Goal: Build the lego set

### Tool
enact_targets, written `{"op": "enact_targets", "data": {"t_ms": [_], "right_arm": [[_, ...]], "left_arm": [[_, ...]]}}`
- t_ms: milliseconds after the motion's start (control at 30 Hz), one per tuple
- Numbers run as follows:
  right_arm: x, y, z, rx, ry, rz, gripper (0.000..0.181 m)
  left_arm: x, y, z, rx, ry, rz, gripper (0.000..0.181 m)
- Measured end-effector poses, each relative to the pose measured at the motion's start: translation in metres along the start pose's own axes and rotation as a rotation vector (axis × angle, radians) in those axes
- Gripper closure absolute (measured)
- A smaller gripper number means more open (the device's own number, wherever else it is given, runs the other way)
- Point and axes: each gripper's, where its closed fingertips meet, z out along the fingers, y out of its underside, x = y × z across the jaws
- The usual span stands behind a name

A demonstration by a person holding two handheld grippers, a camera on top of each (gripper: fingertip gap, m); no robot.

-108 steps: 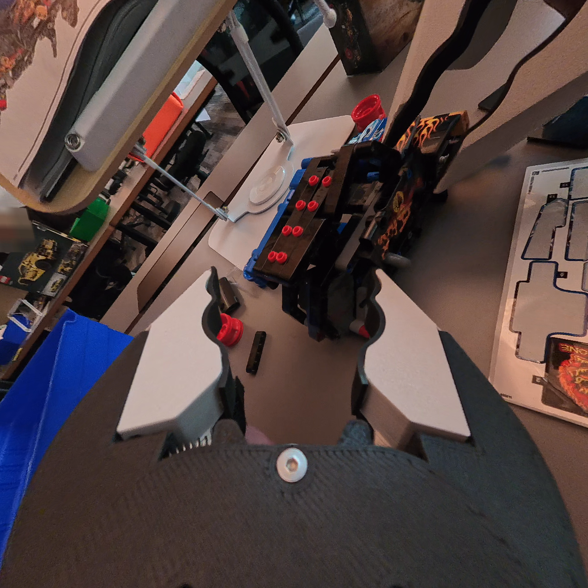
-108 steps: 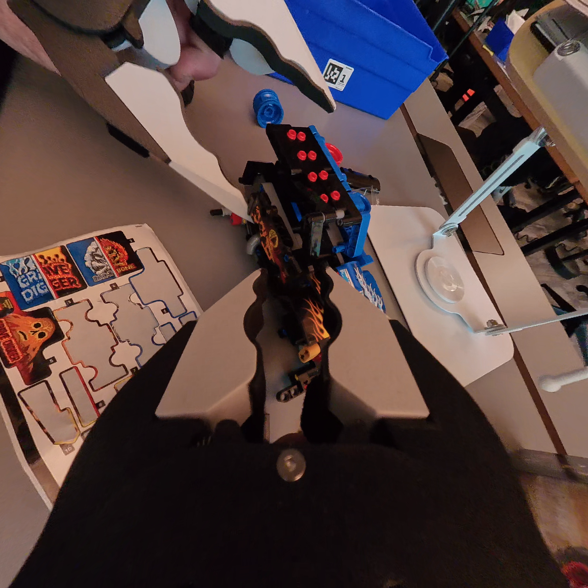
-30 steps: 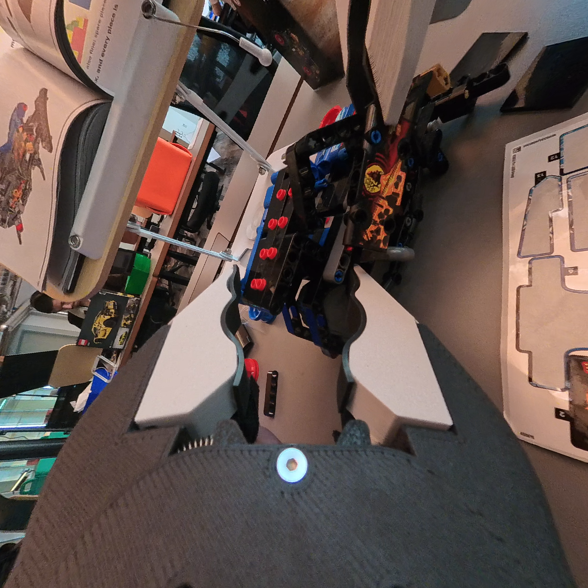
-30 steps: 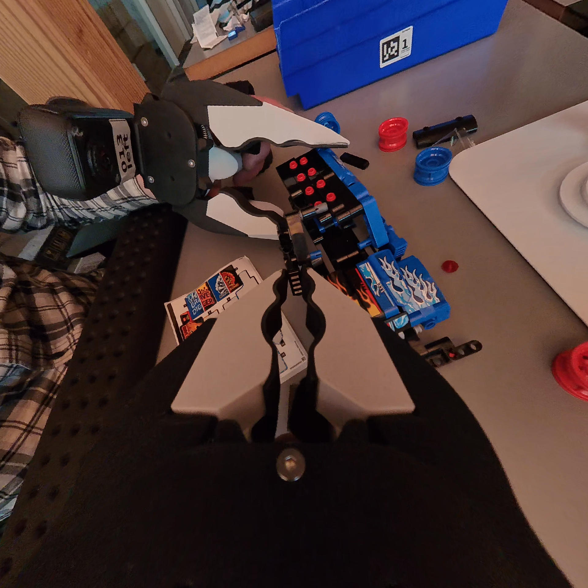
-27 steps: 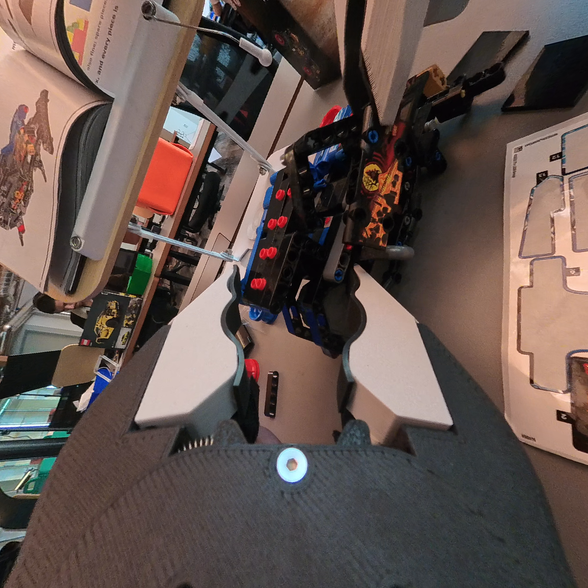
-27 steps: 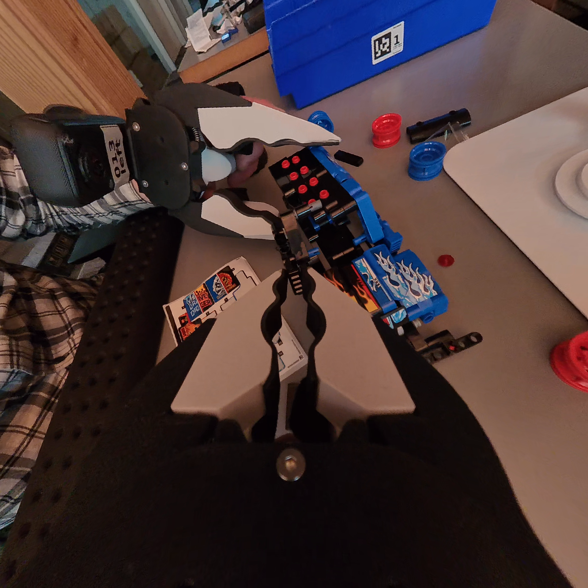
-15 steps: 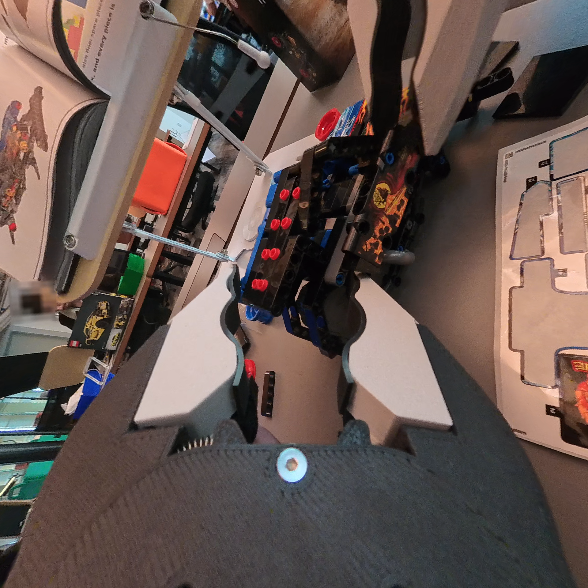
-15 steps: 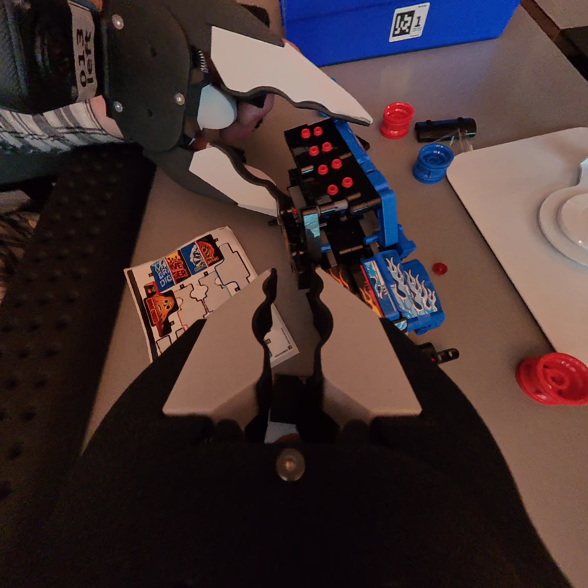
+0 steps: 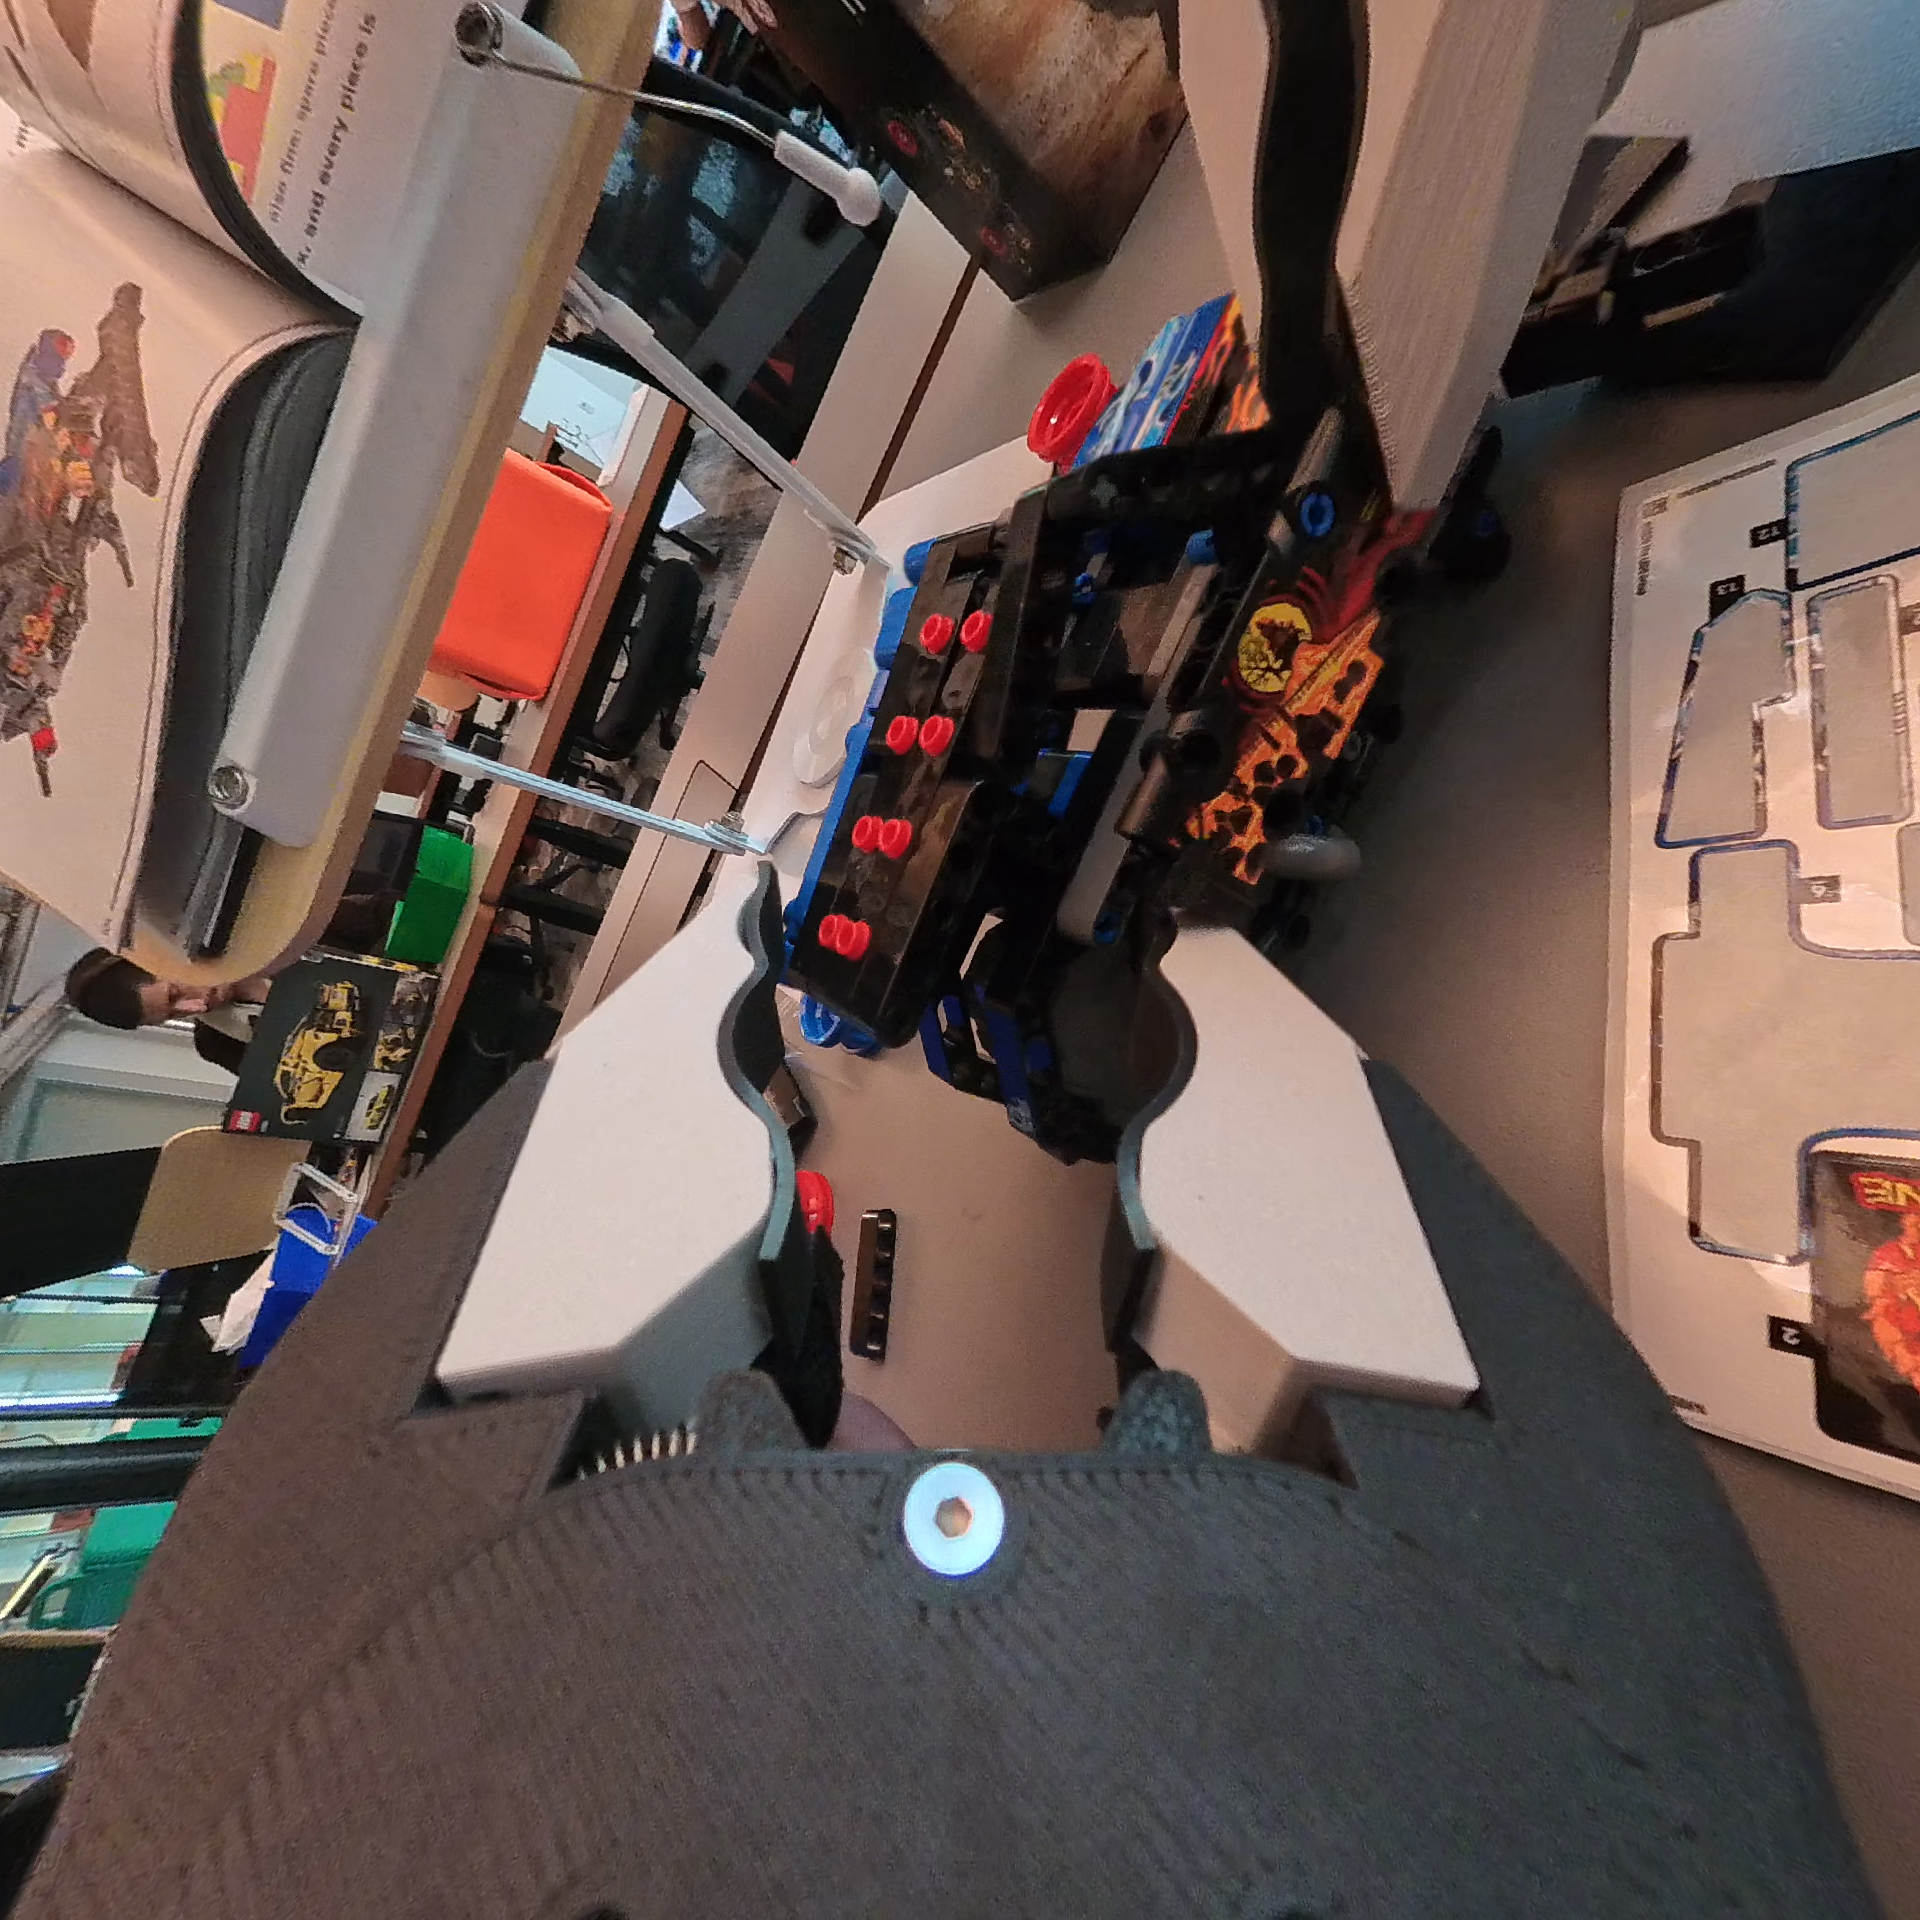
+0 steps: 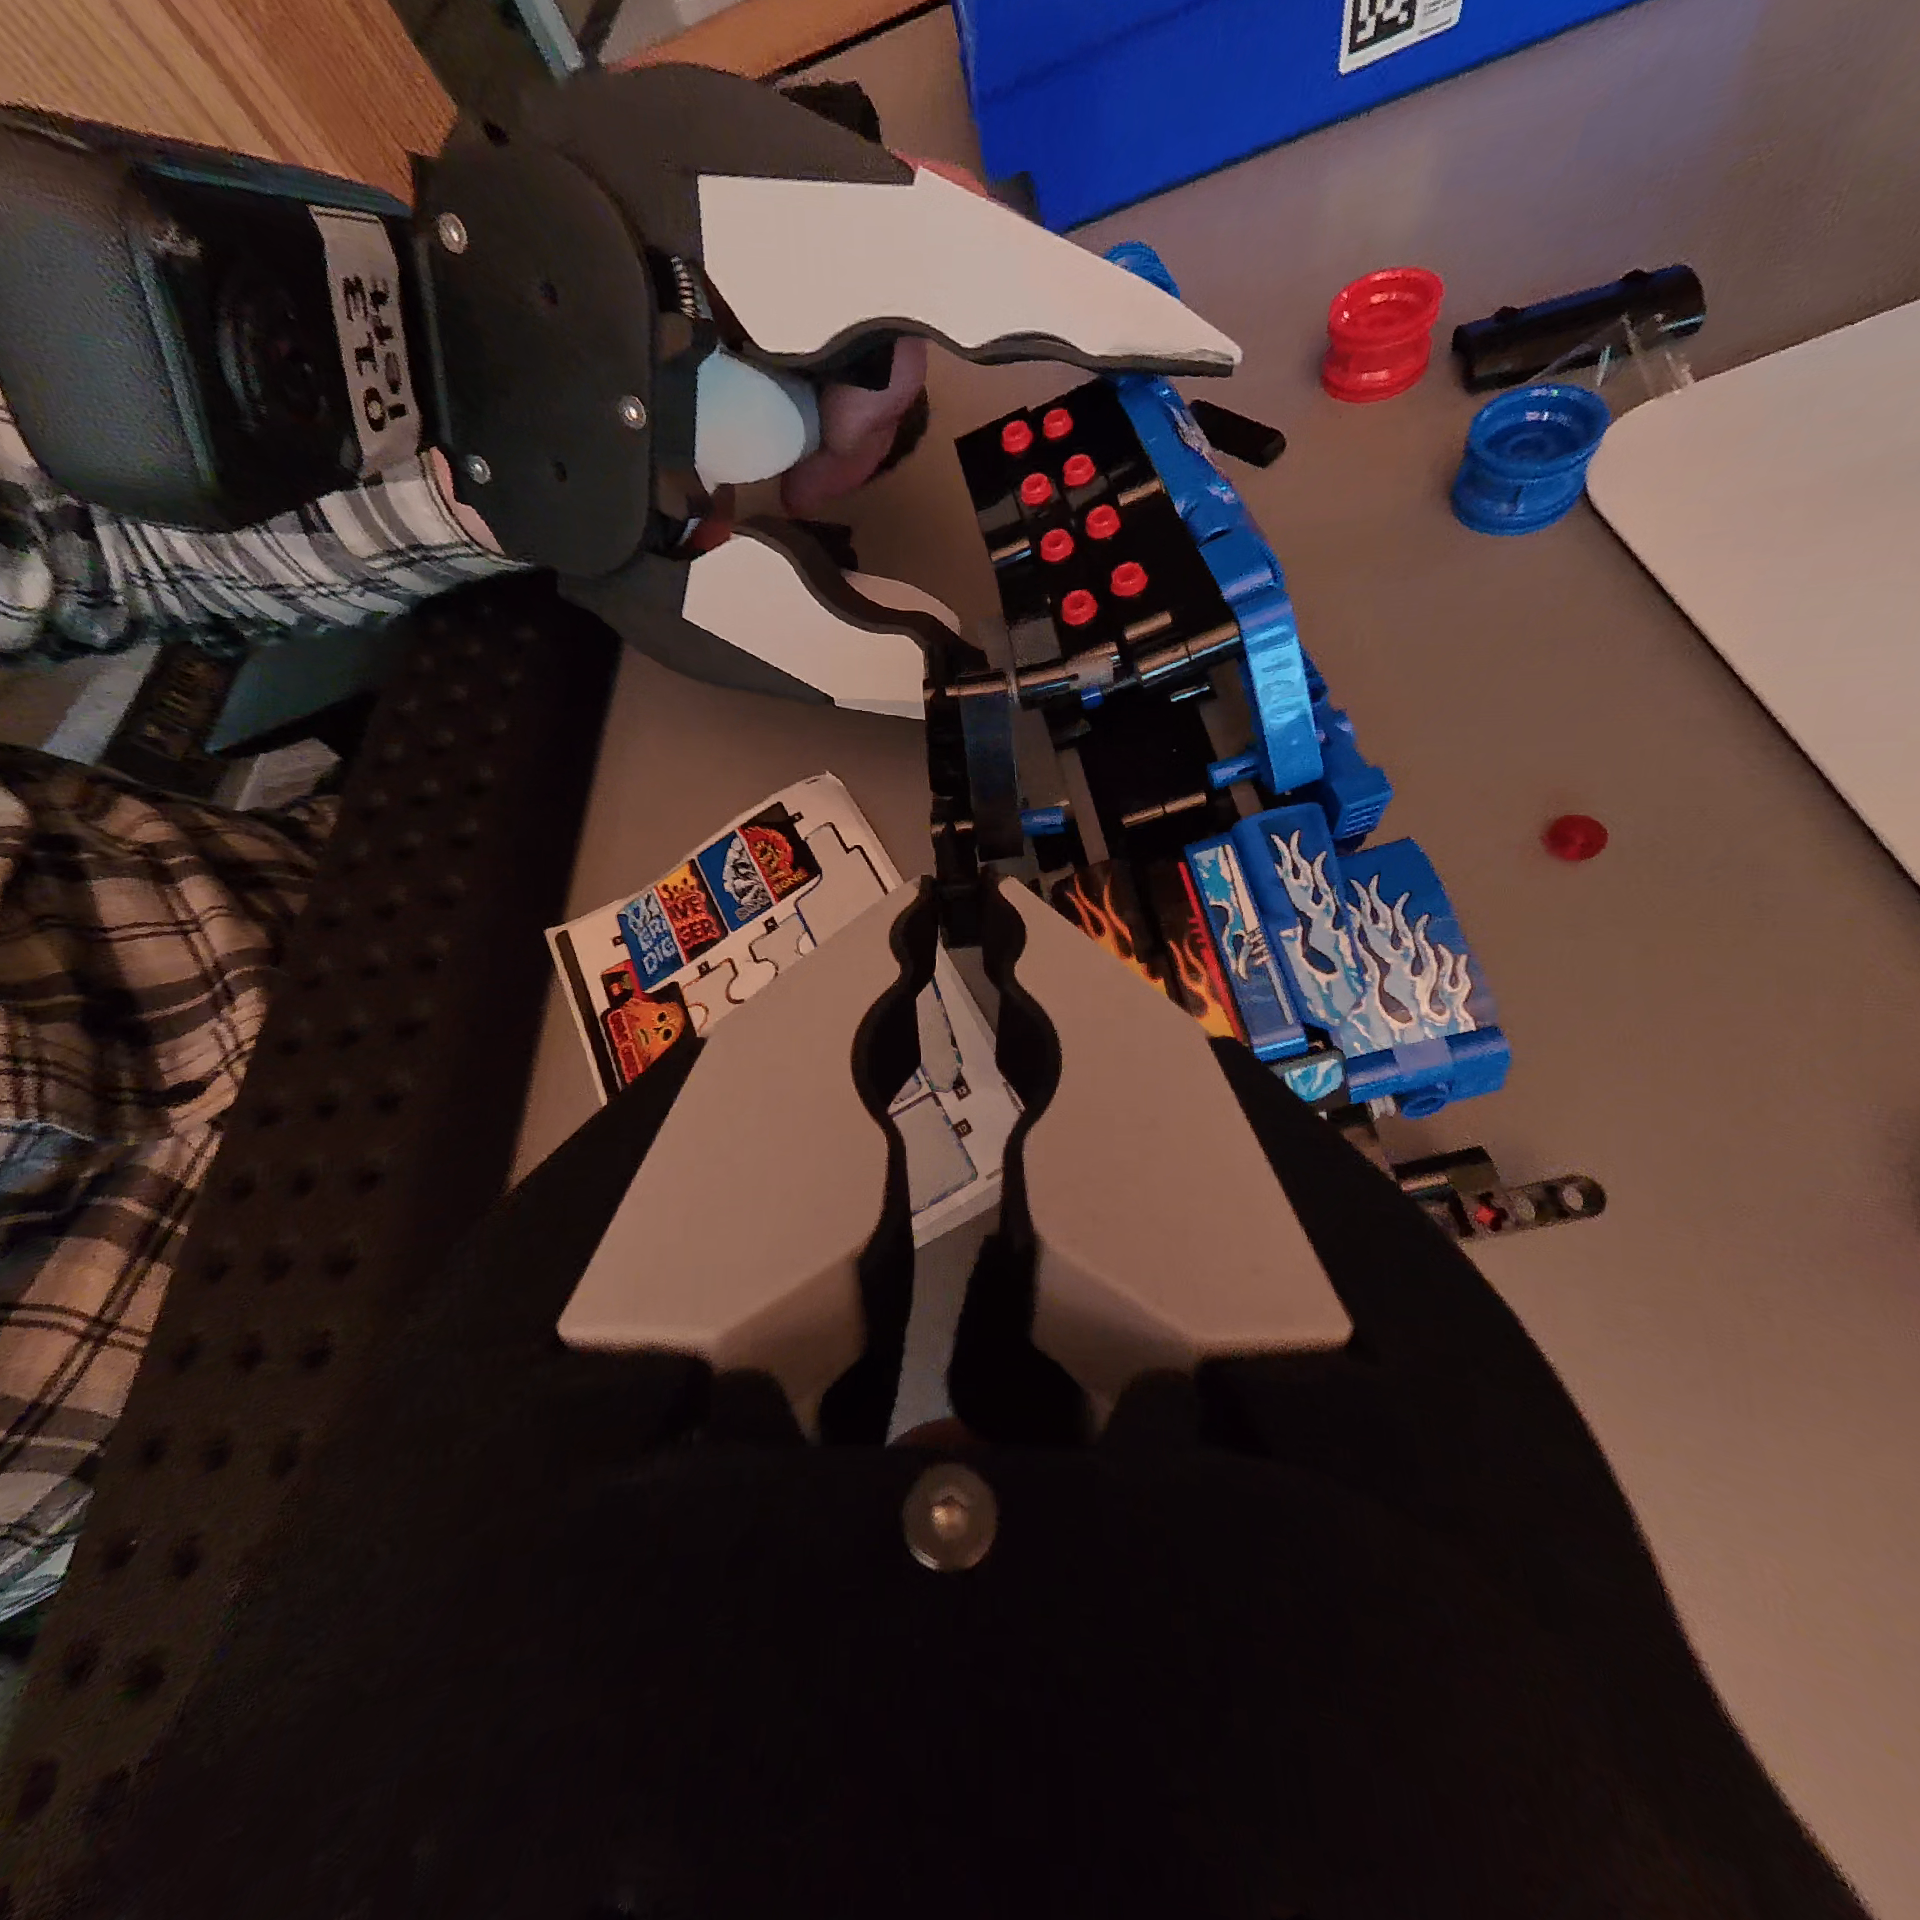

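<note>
Where model [image 10: 1164, 727] lies, sticker sheet [image 10: 727, 935] beside, blue rim [image 10: 1527, 457] apart.

— How is the left gripper [image 9: 961, 997]?
— Its jaws stand wide apart, one finger on each side of the lego model [image 9: 1101, 748].
— And the right gripper [image 10: 961, 899]?
— Its jaws are nearly closed, with the tips pinching a black part of the model.
</note>
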Motion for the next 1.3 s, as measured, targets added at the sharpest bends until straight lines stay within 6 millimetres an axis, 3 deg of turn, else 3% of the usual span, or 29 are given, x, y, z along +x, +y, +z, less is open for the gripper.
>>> {"op": "enact_targets", "data": {"t_ms": [200, 567, 800, 1200, 1300], "right_arm": [[0.004, -0.004, -0.01, 0.024, -0.013, 0.039, 0.175], [0.01, 0.0, -0.008, 0.005, 0.024, 0.044, 0.173], [0.007, 0.005, -0.003, -0.041, 0.101, -0.087, 0.174], [0.001, 0.008, 0.002, -0.056, 0.08, -0.091, 0.17], [0.0, 0.01, 0.0, -0.072, 0.086, -0.108, 0.164]], "left_arm": [[0.001, -0.001, 0.001, 0.002, -0.003, 0.012, 0.115], [0.001, -0.001, -0.001, -0.002, -0.002, 0.024, 0.115], [-0.001, -0.006, -0.015, 0.061, 0.029, 0.002, 0.112], [0.007, -0.014, -0.042, 0.166, 0.118, 0.018, 0.116], [-0.001, -0.011, -0.044, 0.168, 0.115, -0.033, 0.113]]}}
